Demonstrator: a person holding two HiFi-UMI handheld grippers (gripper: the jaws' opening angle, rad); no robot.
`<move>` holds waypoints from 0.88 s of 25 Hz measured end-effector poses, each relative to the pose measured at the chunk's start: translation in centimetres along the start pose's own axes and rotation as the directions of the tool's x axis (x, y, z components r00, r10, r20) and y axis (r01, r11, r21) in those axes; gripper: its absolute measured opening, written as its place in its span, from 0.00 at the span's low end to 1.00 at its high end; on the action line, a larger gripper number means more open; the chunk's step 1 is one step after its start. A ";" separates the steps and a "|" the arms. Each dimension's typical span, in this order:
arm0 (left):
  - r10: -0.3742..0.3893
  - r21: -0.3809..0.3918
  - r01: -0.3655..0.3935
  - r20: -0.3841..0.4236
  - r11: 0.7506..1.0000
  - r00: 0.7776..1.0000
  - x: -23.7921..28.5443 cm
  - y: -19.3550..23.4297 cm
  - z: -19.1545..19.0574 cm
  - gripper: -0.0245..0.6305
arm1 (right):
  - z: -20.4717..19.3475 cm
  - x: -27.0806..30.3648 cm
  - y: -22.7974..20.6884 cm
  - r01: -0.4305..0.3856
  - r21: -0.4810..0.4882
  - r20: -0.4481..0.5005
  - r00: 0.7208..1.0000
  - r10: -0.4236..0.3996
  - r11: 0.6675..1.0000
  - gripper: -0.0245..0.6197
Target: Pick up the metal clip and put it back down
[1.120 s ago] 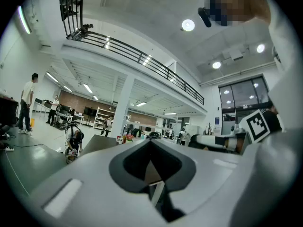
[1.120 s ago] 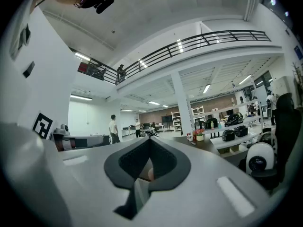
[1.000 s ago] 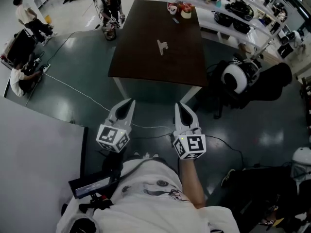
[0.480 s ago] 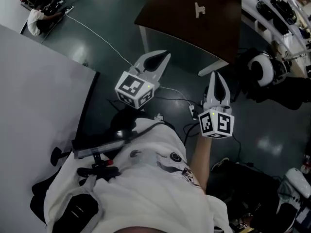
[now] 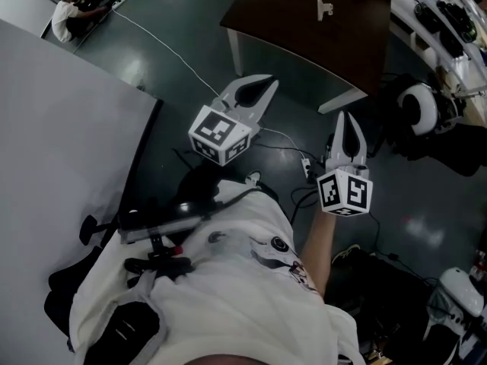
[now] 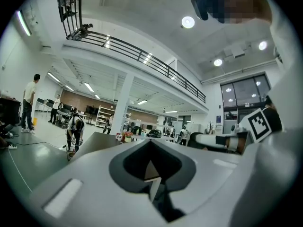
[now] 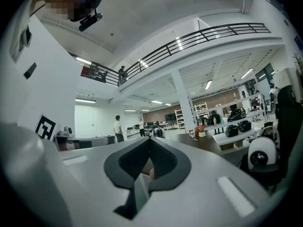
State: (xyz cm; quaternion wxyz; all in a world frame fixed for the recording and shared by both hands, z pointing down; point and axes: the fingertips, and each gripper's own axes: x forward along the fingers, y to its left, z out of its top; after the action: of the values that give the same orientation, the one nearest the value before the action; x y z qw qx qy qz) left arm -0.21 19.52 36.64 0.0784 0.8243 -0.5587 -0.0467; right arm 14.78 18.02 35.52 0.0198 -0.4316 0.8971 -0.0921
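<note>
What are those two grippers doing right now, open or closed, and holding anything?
Left gripper: closed, holding nothing.
Right gripper: closed, holding nothing.

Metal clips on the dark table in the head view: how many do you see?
1. The metal clip lies alone on the dark table, near the picture's top edge. The table's far end is out of frame, so others may be hidden.
</note>
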 end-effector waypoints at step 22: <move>-0.097 -0.005 0.096 -0.041 0.995 0.994 7.7 9.2 0.7 0.03 | -0.5 11.3 -0.8 0.059 0.012 -0.004 0.998 -0.059 0.998 0.04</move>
State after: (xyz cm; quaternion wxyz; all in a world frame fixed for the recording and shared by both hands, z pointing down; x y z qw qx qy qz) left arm -5.84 9.00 37.65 0.0887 0.8510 -0.5165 -0.0345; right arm 8.30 8.81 36.69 0.0181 -0.4576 0.8834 -0.0992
